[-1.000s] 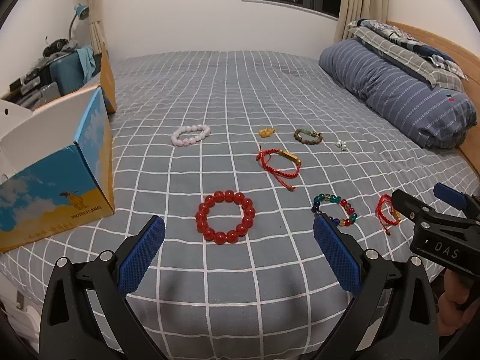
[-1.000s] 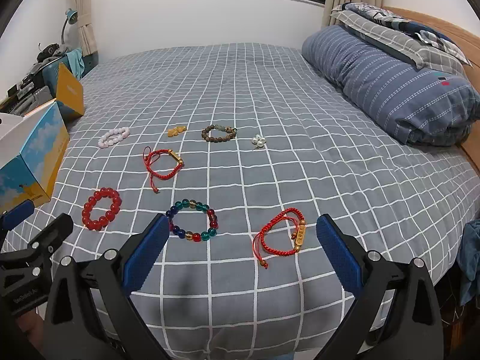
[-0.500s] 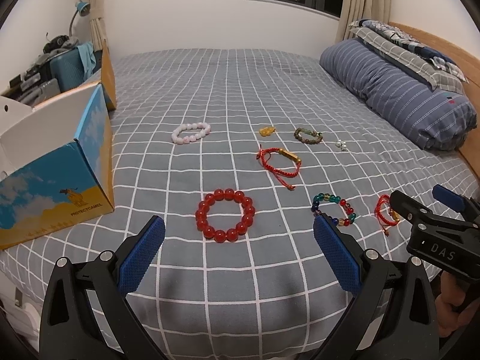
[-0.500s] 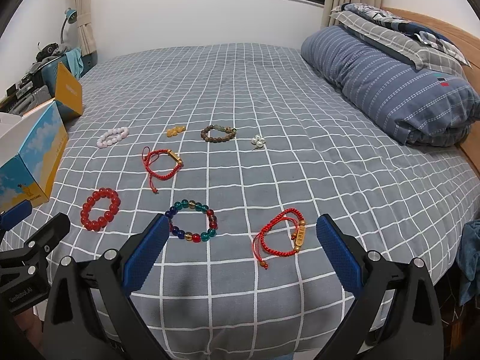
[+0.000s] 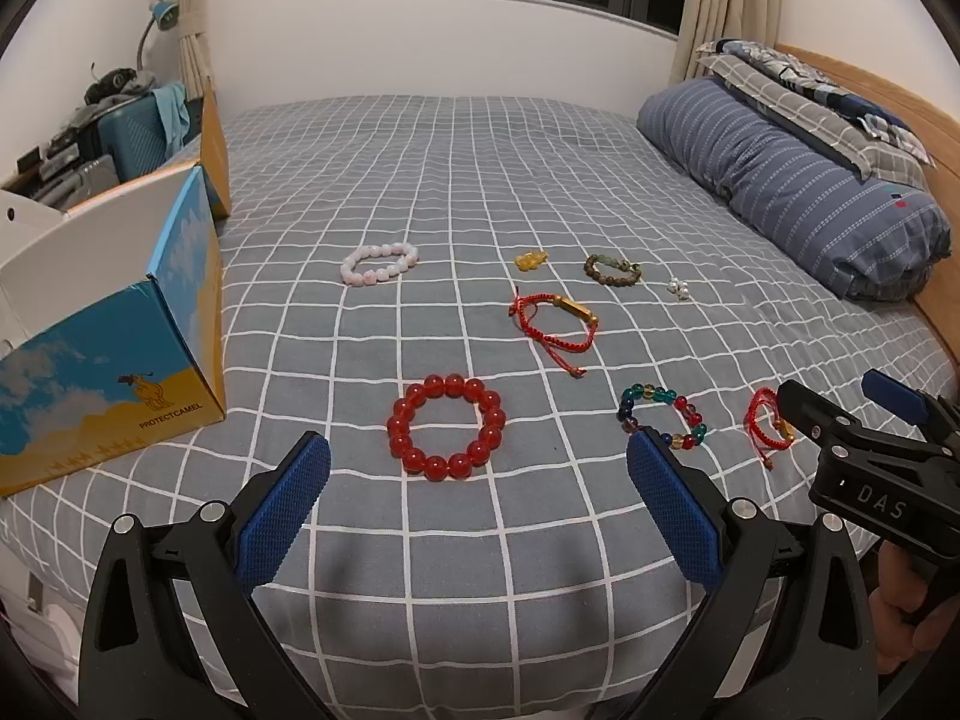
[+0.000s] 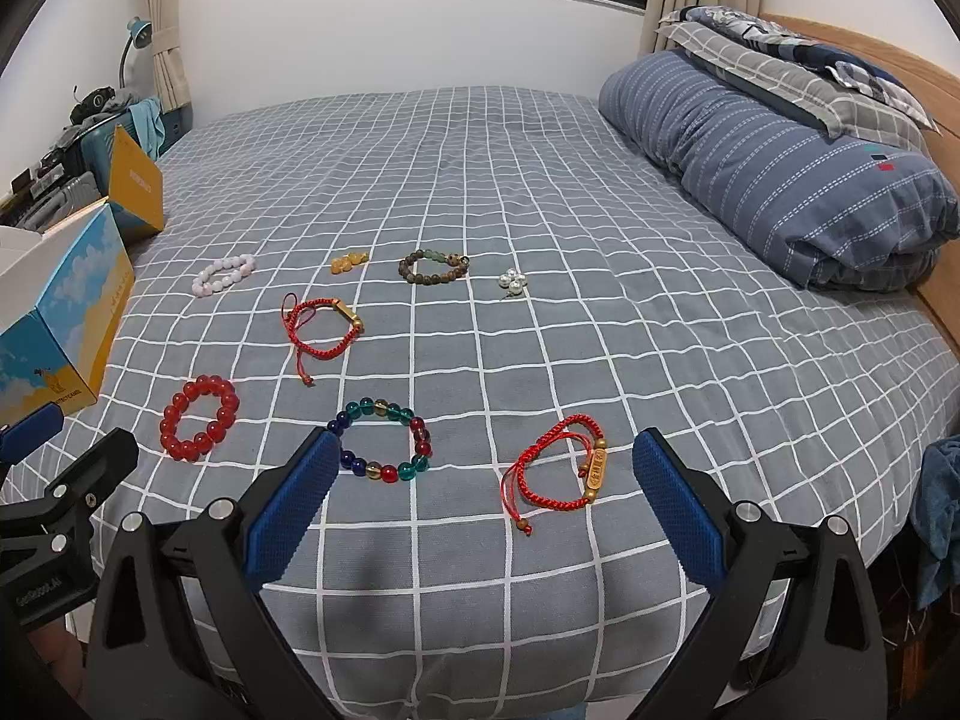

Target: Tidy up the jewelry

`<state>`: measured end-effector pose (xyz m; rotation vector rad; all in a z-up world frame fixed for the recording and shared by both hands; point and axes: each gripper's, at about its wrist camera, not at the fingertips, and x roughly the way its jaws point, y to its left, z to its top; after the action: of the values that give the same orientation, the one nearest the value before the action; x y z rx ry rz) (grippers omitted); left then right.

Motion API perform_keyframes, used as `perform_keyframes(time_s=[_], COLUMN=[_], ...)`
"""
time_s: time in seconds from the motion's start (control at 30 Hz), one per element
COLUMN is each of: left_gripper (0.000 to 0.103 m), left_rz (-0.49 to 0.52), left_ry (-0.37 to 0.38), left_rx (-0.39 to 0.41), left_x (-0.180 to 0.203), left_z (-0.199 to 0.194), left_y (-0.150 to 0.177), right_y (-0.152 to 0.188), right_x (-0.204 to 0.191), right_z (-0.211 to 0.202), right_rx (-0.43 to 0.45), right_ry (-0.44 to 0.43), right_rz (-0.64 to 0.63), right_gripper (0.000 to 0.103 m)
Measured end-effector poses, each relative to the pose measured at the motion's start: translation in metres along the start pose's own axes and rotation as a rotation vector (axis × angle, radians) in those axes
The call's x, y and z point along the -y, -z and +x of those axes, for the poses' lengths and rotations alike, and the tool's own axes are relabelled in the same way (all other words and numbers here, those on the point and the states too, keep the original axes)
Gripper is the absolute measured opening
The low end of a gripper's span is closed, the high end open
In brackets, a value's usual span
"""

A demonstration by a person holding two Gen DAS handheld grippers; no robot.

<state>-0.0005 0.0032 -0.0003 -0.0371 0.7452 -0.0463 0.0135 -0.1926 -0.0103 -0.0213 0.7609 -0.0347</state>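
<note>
I hold my left gripper (image 5: 477, 507) spread wide and empty above the near edge of the bed (image 5: 480, 192), its blue pads either side of the red bead bracelet (image 5: 446, 426) that lies flat on the grey checked cover just ahead. My right gripper (image 6: 480, 501) is likewise released, holding nothing, with the red cord bracelet with a gold tag (image 6: 561, 468) lying between its fingers on the cover and the multicoloured bead bracelet (image 6: 384, 439) just to its left. Farther up the bed lie a second red cord bracelet with a gold bar (image 6: 324, 327), a pale pink bead bracelet (image 6: 223, 274), a small amber charm (image 6: 349, 262), a brown bead bracelet (image 6: 433, 266) and a little cluster of pearls (image 6: 512, 282), all apart from one another. An open blue and yellow carton (image 5: 114, 360) stands on the bed's left side, near the red beads. A folded striped duvet (image 6: 780, 174) lies along the right, by the wooden headboard.
</note>
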Motion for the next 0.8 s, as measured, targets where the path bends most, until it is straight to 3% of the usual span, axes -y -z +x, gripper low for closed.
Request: perform_keyframes(time_s=[0.8], left_gripper=[0.097], left_rz=[0.001], left_ry=[0.0], left_rx=[-0.007], left_x=[0.0004], left_z=[0.0003], left_y=[-0.0012], right_y=[-0.0006], right_x=[0.0002], right_z=[0.0043], right_rx=[-0.008], right_ry=[0.005], right_rz=[-0.004], right_gripper=[0.094])
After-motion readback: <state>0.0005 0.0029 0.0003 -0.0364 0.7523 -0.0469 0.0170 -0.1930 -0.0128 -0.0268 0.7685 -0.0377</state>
